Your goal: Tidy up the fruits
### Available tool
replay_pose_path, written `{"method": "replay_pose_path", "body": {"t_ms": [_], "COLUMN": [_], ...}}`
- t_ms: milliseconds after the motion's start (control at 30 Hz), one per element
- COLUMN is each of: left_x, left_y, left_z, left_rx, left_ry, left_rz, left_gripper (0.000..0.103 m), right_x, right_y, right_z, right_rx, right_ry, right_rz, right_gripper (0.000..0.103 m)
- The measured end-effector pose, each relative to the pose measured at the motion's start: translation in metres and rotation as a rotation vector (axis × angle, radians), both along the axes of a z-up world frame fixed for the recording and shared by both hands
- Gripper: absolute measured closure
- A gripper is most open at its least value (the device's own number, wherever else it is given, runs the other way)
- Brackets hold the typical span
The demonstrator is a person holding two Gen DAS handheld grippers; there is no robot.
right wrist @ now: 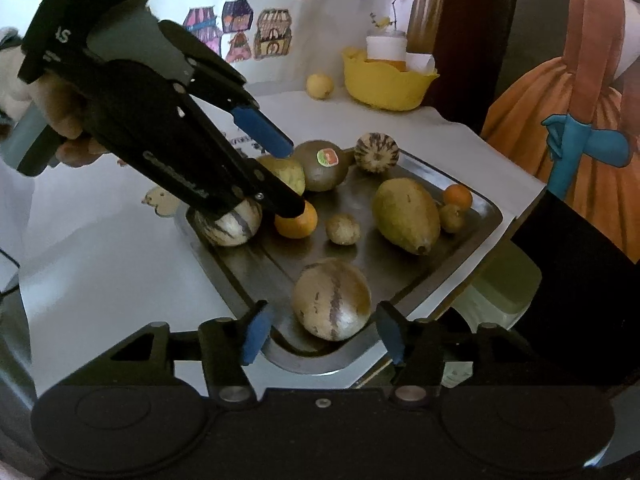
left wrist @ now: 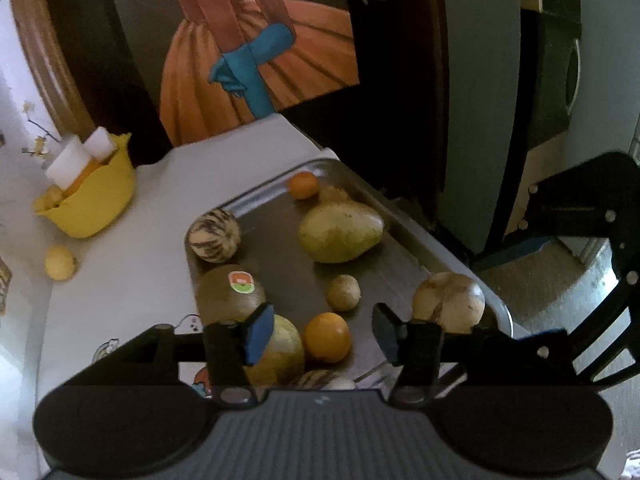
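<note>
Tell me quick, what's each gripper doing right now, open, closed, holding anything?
Left gripper: open, empty, poised over the orange on the tray.
Right gripper: open, empty, near the striped melon.

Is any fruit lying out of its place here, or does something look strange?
One yellow lemon lies alone on the white table, beside the yellow bowl, while the other loose fruits sit in the metal tray. Nothing looks spilled or damaged.

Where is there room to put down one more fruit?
Bare white table lies left of the metal tray, and between the tray and the yellow bowl. Inside the tray, a bare patch sits between the small brown fruit and the big striped melon. The tray's far-left corner is crowded.
</note>
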State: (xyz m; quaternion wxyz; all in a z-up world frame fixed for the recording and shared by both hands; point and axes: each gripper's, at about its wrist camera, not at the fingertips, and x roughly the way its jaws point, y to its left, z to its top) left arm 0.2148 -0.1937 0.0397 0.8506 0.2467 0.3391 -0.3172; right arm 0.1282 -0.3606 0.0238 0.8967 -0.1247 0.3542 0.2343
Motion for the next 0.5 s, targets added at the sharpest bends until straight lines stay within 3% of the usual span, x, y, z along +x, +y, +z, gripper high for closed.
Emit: {"method": "replay_pose_path", "body": {"t_ms": [200,500], "left_x": [-0.013,-0.031], "left_y": [0.019,0.056], "left_z": [0.014,0.026], "left_rx": [-0.073,-0.211], "left_ry": [-0.046,-0.064], "left_rz": [0.068,0.150], "left_gripper": [0.024,0.010], "right_x": [-0.004,-0.013], "right_y": [0.002,0.004], "right_z": [0.008,0.022], "right_rx": [0.048,0.115], "right_ry": [-0.026,-0.087], "right_rz": [-0.033,-0.099], "right_gripper": [0.032,0.017]}}
